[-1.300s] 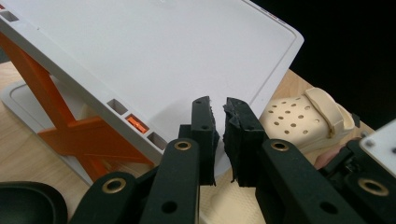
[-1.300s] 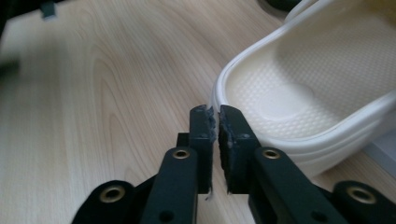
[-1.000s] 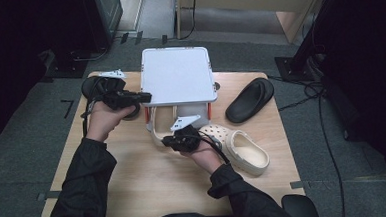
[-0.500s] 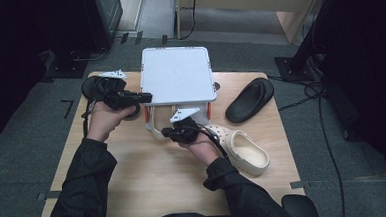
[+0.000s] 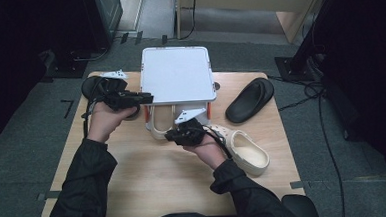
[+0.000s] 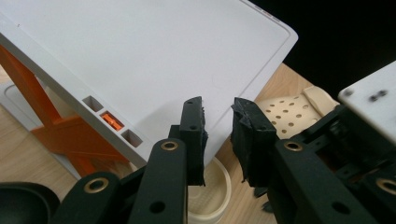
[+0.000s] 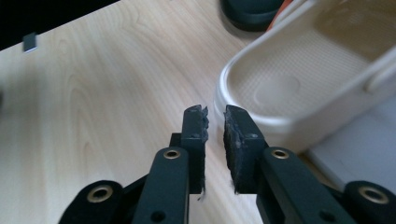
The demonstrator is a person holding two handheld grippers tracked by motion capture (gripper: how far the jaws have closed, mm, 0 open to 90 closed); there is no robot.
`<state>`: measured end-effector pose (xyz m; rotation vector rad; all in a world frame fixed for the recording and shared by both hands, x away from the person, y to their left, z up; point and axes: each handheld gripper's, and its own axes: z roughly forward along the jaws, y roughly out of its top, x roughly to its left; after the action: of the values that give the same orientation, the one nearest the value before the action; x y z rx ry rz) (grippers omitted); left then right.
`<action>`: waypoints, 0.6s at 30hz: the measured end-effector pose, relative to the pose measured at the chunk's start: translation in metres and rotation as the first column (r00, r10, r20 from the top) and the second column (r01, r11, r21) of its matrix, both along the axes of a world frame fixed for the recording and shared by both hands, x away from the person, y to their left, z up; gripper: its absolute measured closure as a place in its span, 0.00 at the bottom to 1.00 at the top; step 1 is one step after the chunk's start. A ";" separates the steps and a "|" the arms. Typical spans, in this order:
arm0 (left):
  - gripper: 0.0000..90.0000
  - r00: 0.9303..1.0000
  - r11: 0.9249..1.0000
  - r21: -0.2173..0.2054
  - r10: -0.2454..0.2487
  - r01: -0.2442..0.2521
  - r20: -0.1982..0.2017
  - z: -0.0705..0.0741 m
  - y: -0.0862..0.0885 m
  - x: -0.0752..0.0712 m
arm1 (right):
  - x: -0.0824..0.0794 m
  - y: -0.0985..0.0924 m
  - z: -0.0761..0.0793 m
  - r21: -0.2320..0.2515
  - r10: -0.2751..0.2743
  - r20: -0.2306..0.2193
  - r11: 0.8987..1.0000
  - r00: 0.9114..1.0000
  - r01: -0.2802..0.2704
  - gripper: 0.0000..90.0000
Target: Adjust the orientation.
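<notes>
A white shelf [image 5: 176, 74] on orange legs stands at the table's far middle. A cream clog [image 5: 157, 128] lies partly under it, heel toward me. My right gripper [image 5: 170, 135] sits at that heel. In the right gripper view its jaws [image 7: 214, 112] have just been opening; a narrow gap shows with nothing in it, and the clog's heel rim [image 7: 280, 84] lies just ahead to the right. My left gripper [image 5: 148, 97] hovers at the shelf's left front corner. Its jaws [image 6: 217, 105] have also just been opening and are empty, over the shelf top [image 6: 140, 56].
A second cream clog [image 5: 248, 153] lies right of my right hand. A black slide sandal [image 5: 250, 100] rests near the right edge. A black shoe [image 5: 90, 86] sits at the far left behind my left hand. Bare wooden table [image 5: 160, 190] stretches toward me.
My right gripper shifted slightly left and toward me at the clog's heel. My left hand stayed at the shelf's corner.
</notes>
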<state>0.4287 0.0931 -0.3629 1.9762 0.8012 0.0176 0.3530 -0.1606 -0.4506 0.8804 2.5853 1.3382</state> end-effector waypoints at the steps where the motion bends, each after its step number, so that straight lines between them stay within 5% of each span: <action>1: 0.78 1.000 1.000 0.020 0.014 -0.015 0.014 0.002 -0.002 -0.004 | -0.005 -0.010 0.006 -0.006 0.002 0.002 1.000 1.000 -0.002 0.83; 7: 0.78 1.000 1.000 0.028 -0.010 0.010 0.004 0.006 -0.007 -0.014 | -0.016 -0.041 0.020 -0.003 -0.021 0.019 1.000 1.000 0.021 0.79; 9: 0.78 1.000 0.999 0.038 -0.023 0.023 0.003 0.006 -0.011 -0.019 | -0.021 -0.065 0.028 0.015 -0.051 0.024 0.999 0.998 0.050 0.77; 11: 0.78 1.000 1.000 0.000 -0.024 0.024 -0.011 0.001 -0.015 -0.025 | -0.024 -0.078 0.031 0.017 -0.070 0.034 0.997 0.997 0.069 0.77; 18: 0.79 1.000 0.999 0.035 -0.025 0.026 -0.011 -0.020 -0.030 -0.045 | -0.027 -0.121 0.034 0.027 -0.140 0.063 0.990 0.988 0.138 0.83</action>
<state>0.3835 0.0627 -0.3825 2.0215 0.7874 0.0062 0.3260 -0.2812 -0.4162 0.9840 2.4167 1.3365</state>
